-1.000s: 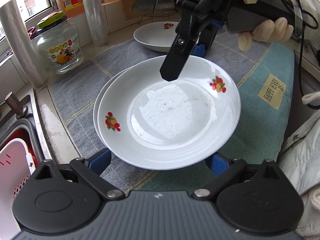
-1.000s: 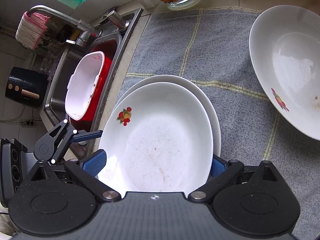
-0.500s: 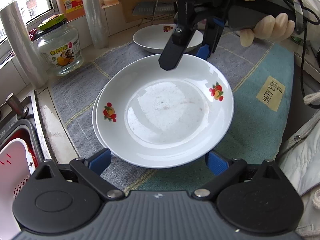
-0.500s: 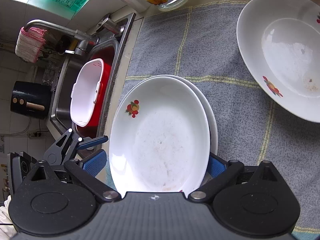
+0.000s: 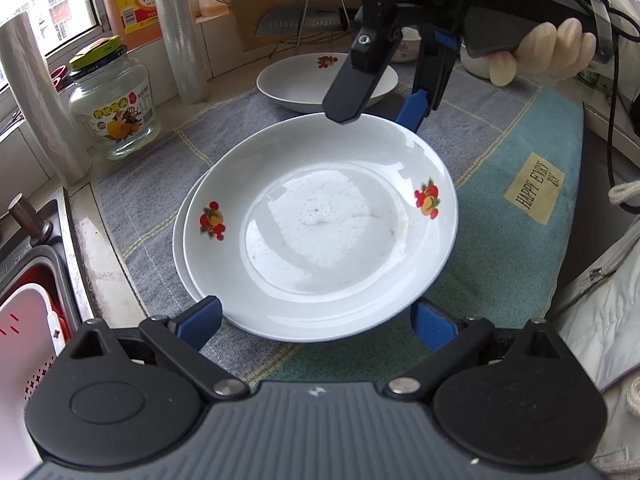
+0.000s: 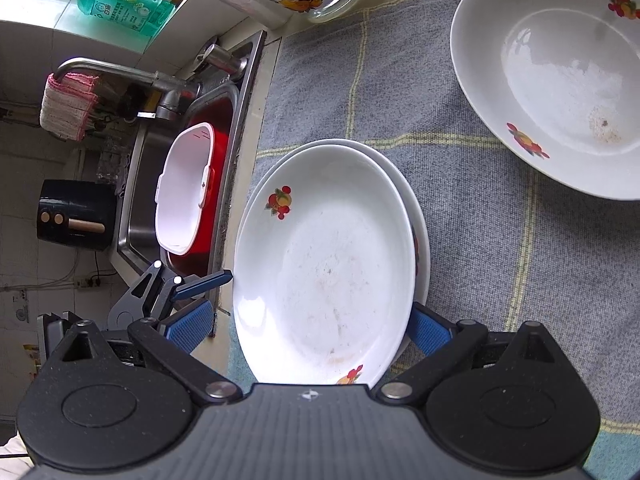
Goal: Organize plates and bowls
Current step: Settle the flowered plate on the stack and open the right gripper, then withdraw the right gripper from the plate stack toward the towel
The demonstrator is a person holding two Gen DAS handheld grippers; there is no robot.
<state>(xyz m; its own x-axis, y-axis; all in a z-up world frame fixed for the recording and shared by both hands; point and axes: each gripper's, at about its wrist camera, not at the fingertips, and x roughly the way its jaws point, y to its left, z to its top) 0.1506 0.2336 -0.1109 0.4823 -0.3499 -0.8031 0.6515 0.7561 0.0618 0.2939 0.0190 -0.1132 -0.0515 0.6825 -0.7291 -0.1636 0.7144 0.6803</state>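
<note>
The top plate (image 5: 320,232) lies nested on a second plate (image 5: 182,248), on the towel (image 5: 512,248) covering the counter. The left tongs (image 5: 316,320) stand spread at its near rim; the right tongs (image 5: 378,114), also apart, hover at its far rim. Beyond sits an empty bowl (image 5: 296,84). A white basket (image 6: 184,192) rests in the sink (image 6: 136,208).

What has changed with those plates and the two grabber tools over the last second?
The right gripper has drawn back from above the top plate to its far rim, jaws open, holding nothing. The top plate now sits flat on the lower plate; it looked slightly lifted before. The left gripper stays open at the near rim. The bowl, glass jar and cloth have not moved.
</note>
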